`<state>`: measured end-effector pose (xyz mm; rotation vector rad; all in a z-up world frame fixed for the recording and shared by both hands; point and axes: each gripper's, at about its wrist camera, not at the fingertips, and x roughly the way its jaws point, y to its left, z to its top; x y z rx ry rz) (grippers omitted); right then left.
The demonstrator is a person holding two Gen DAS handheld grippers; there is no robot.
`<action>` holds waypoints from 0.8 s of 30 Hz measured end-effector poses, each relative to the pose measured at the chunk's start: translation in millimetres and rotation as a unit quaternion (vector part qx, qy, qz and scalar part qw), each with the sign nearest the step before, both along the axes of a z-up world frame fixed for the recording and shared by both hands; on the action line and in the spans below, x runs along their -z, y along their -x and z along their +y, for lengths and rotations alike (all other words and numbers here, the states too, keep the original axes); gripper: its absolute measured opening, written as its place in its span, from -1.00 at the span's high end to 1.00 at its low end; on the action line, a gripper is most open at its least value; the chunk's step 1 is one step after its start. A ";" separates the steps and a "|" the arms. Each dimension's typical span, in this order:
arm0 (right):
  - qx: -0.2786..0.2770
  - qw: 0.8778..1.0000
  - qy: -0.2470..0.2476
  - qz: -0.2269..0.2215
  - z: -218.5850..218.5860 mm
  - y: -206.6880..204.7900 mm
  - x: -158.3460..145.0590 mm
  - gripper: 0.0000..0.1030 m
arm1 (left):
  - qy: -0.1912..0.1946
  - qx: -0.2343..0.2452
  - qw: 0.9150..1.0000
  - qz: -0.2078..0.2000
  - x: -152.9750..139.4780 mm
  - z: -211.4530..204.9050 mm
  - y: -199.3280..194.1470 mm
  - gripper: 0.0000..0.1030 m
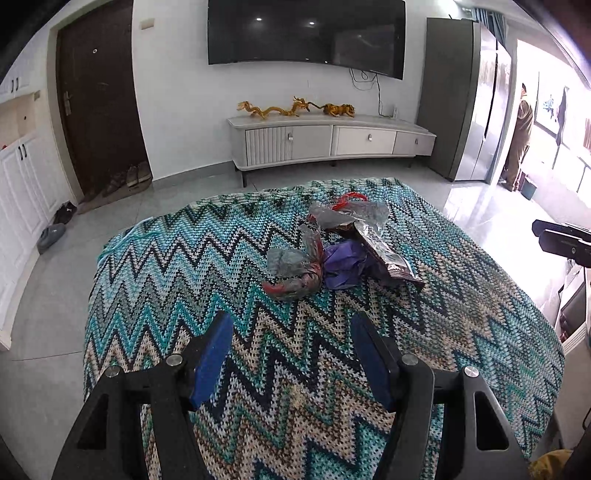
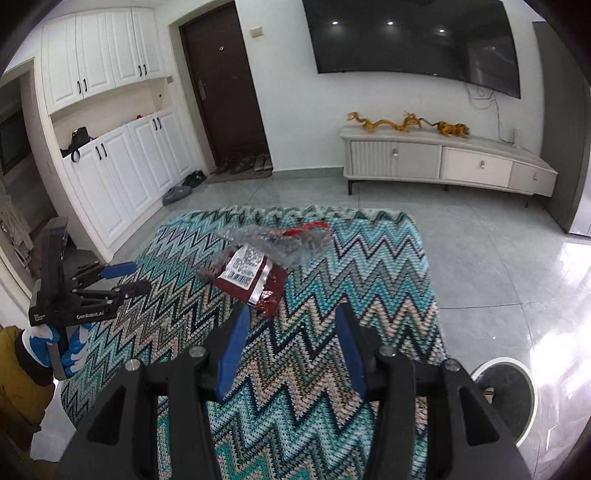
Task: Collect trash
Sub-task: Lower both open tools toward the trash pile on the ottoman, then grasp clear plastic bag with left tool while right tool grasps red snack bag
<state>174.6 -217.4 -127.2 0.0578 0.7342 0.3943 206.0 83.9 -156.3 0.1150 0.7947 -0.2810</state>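
A pile of trash lies on the zigzag-patterned cloth that covers the table. It holds a dark red snack packet, a crumpled purple wrapper, a twisted grey and red plastic bag and a clear bag with a red strip. In the right wrist view the red packet lies label up in front of the clear bag. My left gripper is open and empty, short of the pile; it also shows in the right wrist view. My right gripper is open and empty, just before the packet.
A white TV cabinet stands at the far wall under a wall TV. A round white-rimmed bin stands on the tiled floor right of the table. White cupboards, a brown door and shoes are at left.
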 end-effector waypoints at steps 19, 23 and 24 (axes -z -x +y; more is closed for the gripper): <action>-0.106 0.985 0.135 0.032 116.4 -97.8 89.0 -0.22 | -0.001 0.113 0.992 0.050 52.4 -21.2 -97.6 -0.23; -0.106 0.986 0.128 0.026 112.9 -102.0 90.0 0.15 | 0.016 0.123 0.990 0.064 57.5 -20.2 -100.7 0.02; -0.105 0.986 0.124 0.027 111.5 -102.6 90.8 0.17 | 0.016 0.124 0.990 0.069 60.4 -18.3 -101.5 0.05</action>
